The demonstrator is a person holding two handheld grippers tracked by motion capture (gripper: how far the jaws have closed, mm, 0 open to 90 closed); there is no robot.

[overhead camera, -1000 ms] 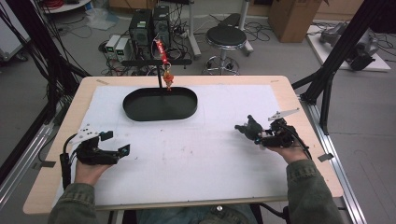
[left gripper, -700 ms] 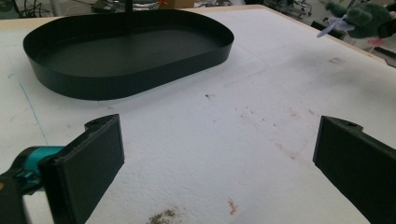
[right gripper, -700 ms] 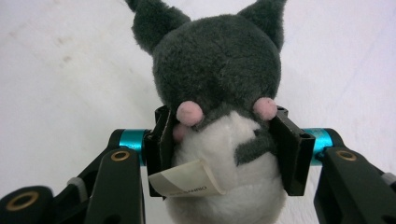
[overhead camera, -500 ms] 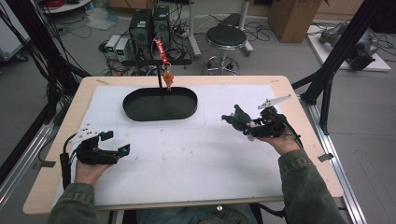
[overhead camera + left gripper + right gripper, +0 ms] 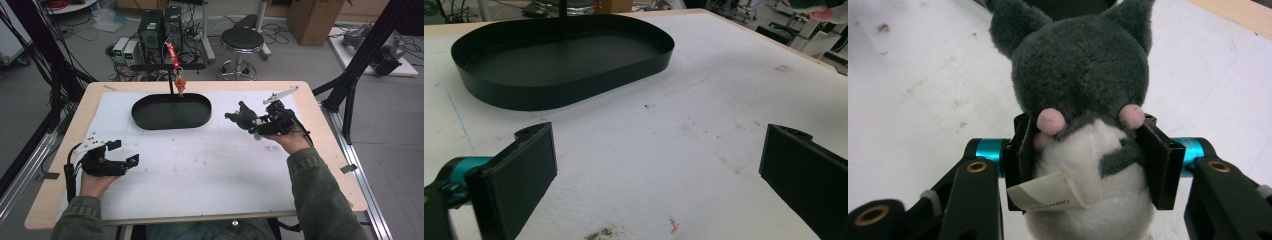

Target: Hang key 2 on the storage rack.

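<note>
Holding a Plush Cat Up in My Right Tongs

Holding tight, my right tongs (image 5: 1083,160) are clamped on a gray plush cat (image 5: 1080,85). Both pads press into its white belly from the two sides, just under its pink paws. A small paper tag (image 5: 1048,192) hangs off its body near one pad. From the high view I see the cat (image 5: 241,116) up in the air over the white mat (image 5: 200,170), to the right of the black tray (image 5: 171,111) and well apart from it. Its head points toward the tray.

My left tongs (image 5: 125,155) sit low near the left front corner of the table (image 5: 320,150). They are wide apart and nothing is between them. Looking along them, I see bare mat with a few dirty spots, and the tray (image 5: 564,65) farther off.

A small red charm (image 5: 179,85) hangs from a black stand (image 5: 170,67) just behind the tray.
</note>
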